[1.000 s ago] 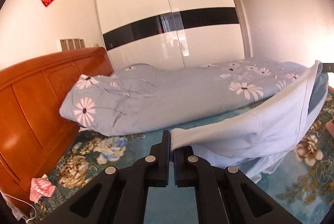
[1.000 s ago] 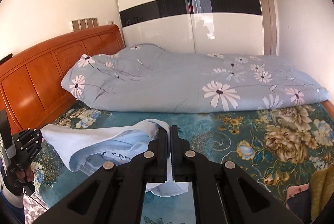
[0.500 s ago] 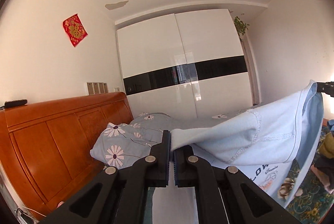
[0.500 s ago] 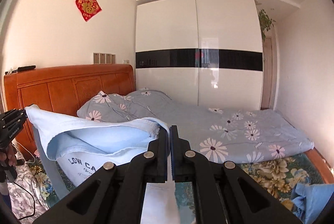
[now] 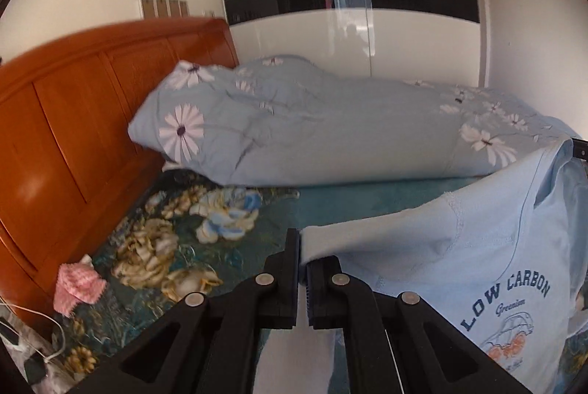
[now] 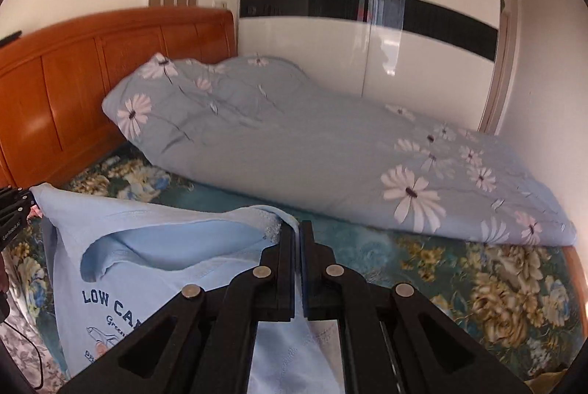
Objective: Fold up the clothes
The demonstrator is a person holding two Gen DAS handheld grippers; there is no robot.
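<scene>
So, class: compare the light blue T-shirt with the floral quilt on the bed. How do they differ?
The T-shirt hangs in the air, pinched by the left gripper and the right gripper; the quilt lies heaped on the bed. The T-shirt carries printed lettering; the quilt bears white daisies. Both are pale blue fabric.
</scene>
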